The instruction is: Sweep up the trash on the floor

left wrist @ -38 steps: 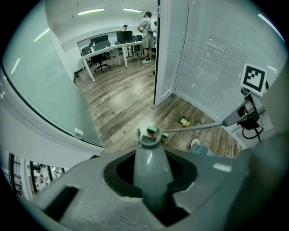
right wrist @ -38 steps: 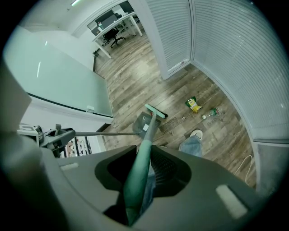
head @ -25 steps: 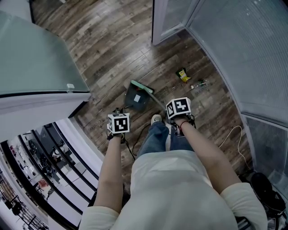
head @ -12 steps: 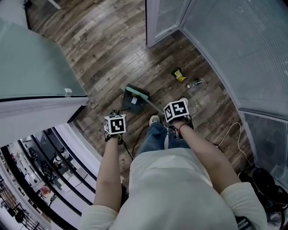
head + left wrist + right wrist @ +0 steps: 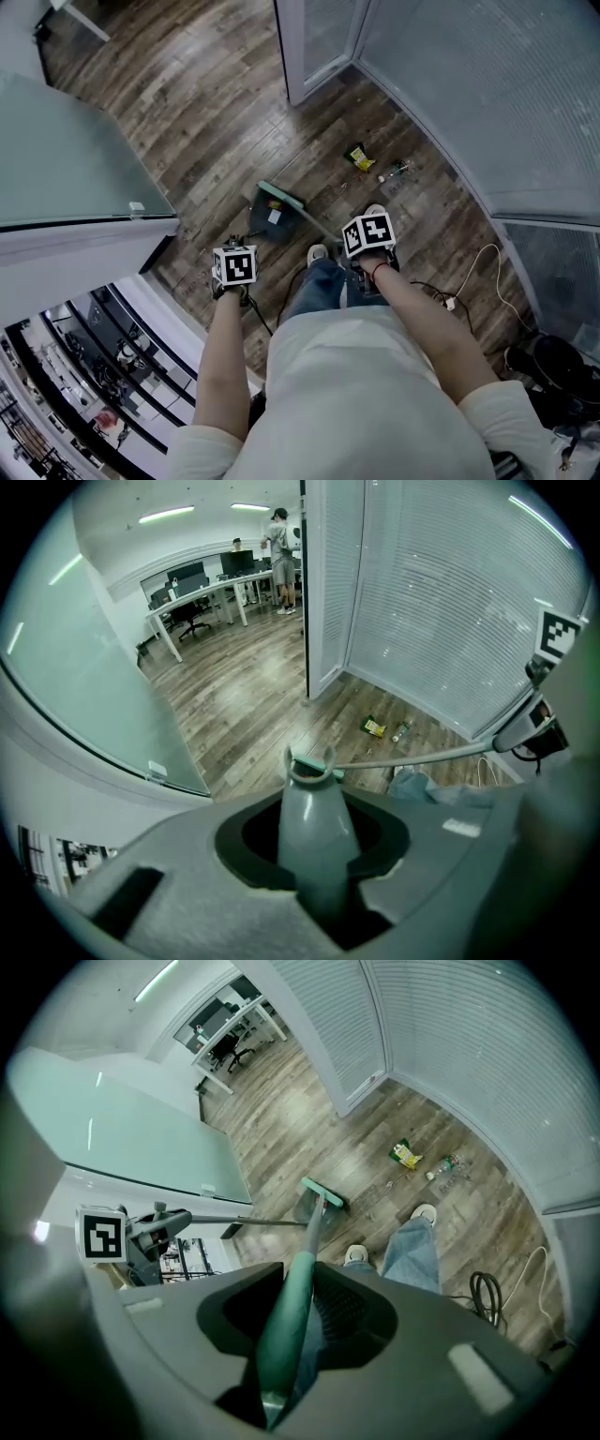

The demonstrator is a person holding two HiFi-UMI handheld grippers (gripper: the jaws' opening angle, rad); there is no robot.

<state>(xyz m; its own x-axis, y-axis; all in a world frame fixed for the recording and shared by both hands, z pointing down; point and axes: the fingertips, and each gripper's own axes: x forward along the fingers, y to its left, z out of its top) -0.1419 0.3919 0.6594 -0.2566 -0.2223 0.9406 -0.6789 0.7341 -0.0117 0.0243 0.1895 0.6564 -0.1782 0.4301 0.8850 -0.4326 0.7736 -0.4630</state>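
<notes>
Trash, a yellow wrapper (image 5: pixel 357 157) with a clear bottle (image 5: pixel 397 170) just beside it, lies on the wooden floor (image 5: pixel 216 103) near the foot of the slatted wall in the head view. It is well apart from the green broom head (image 5: pixel 281 196) and the dark dustpan (image 5: pixel 265 217), which rest together on the floor nearer the person's feet. The left hand-held gripper (image 5: pixel 234 267) and right hand-held gripper (image 5: pixel 368 236) sit out in front of the body with one tool each, probably so the person can work standing. In the left gripper view the jaws are closed round the grey dustpan handle (image 5: pixel 314 836), which runs down from them toward the pan; the wrapper and bottle show beyond, off to the right. In the right gripper view the jaws clamp the green broom handle (image 5: pixel 291 1307), which slants down to the head beside the pan, with the litter farther right by the wall. Judging from this, no litter has been swept yet, and both tools need bringing across to it first.
</notes>
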